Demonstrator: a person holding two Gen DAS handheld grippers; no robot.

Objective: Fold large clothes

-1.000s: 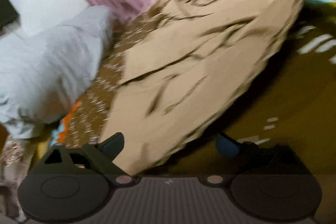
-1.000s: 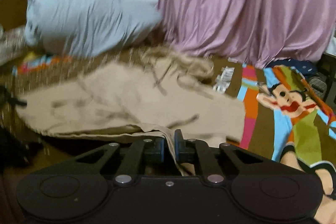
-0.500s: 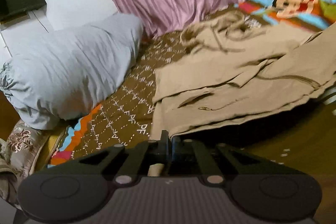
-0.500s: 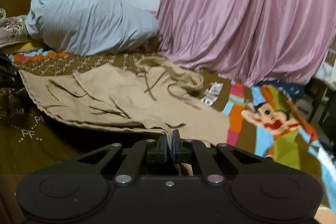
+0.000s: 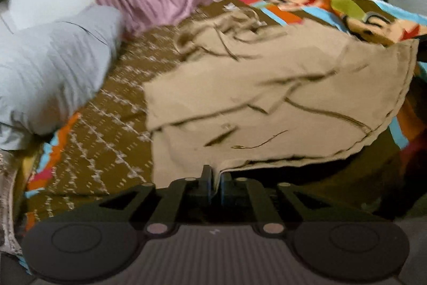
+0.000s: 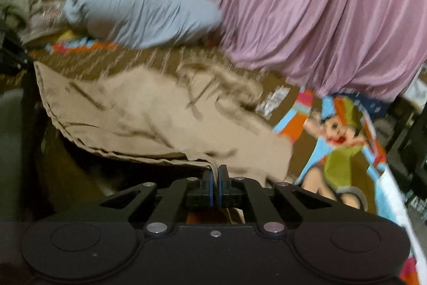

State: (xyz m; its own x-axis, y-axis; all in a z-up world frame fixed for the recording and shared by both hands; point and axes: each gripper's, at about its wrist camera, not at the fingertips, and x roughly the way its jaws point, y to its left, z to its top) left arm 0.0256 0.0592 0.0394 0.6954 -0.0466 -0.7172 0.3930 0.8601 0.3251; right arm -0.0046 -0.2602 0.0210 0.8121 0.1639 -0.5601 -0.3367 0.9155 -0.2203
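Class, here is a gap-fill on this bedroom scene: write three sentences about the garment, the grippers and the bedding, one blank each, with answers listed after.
1. Both the left gripper and the right gripper are shut on the near edge of the ____-coloured cloth garment.
2. Behind the garment hangs a pleated ____ curtain.
3. The plump pale grey pillow lies to the ____ of the garment in the left wrist view.

Answers: tan; pink; left
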